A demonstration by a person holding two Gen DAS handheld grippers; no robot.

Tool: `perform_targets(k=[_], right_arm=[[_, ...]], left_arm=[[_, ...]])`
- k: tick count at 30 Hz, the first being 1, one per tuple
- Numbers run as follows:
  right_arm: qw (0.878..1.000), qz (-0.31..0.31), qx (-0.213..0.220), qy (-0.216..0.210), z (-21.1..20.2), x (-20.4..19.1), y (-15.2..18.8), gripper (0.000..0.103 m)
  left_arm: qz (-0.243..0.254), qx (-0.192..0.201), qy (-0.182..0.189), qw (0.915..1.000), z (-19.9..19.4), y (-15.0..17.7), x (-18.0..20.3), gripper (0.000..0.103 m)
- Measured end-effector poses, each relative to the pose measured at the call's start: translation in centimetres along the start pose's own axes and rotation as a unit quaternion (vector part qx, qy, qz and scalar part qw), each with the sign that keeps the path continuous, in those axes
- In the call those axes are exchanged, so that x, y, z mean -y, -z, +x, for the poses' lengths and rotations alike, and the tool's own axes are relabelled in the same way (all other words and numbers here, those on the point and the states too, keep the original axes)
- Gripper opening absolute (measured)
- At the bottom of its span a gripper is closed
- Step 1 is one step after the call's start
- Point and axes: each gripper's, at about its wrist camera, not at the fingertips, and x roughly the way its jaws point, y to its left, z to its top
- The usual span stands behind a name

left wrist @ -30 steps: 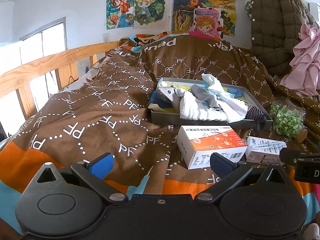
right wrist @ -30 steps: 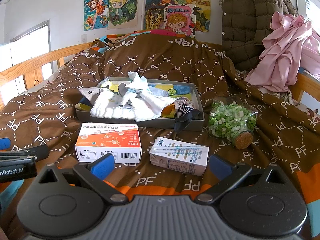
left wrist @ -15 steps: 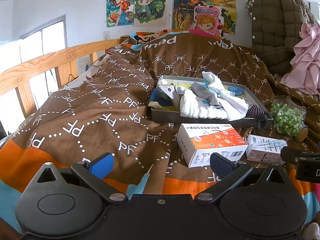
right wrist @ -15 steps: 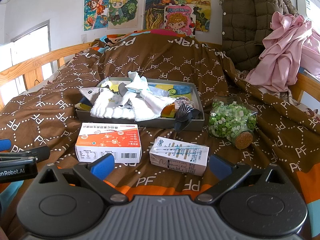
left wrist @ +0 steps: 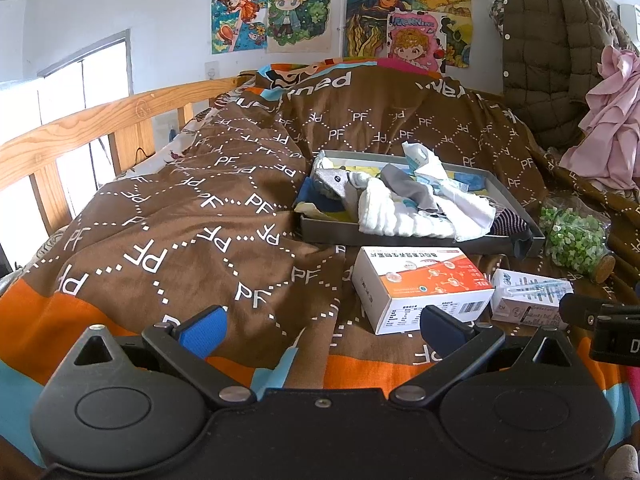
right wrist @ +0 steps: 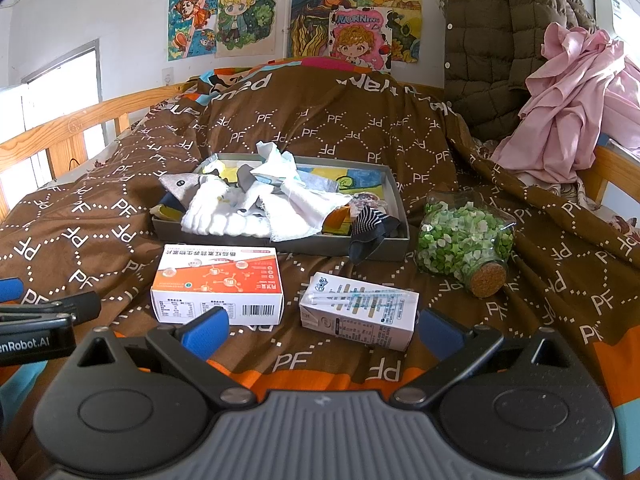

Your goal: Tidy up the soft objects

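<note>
Socks and small cloths (right wrist: 256,208) lie heaped in a shallow grey tray (right wrist: 400,216) on the bed, beyond both my tools. The pile looks light, limp and tangled: a white ribbed sock (right wrist: 218,220) sags near the tray's front left, a white cloth (right wrist: 308,206) is crumpled in the middle, and a dark striped sock (right wrist: 370,222) droops over the front rim at the right. I judge that none of it will keep its shape when lifted, and one piece may drag its neighbours out. A pinch on a raised fold or a free cuff should serve best; the striped sock's hanging end looks the easiest to take.

In front of the tray, on the brown quilt (left wrist: 192,216), sit an orange-and-white carton (right wrist: 218,282) and a small pale drink box (right wrist: 360,310), with a corked jar of green paper stars (right wrist: 464,236) lying on its side to the right. These are stiff, not mine to sort.

My left tool (left wrist: 320,322) and right tool (right wrist: 324,326) both hang spread wide, holding nothing, low over the quilt near the bed's foot.
</note>
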Motion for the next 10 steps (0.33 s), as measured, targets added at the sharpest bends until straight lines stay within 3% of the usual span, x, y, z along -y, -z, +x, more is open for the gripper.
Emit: perform_targets(k=[10], right_arm=[[1.000, 0.000, -0.001, -0.001, -0.01, -0.18, 0.25, 0.103]], left_arm=[[-0.002, -0.002, 0.008, 1.0000, -0.01, -0.01, 0.13, 0.102]])
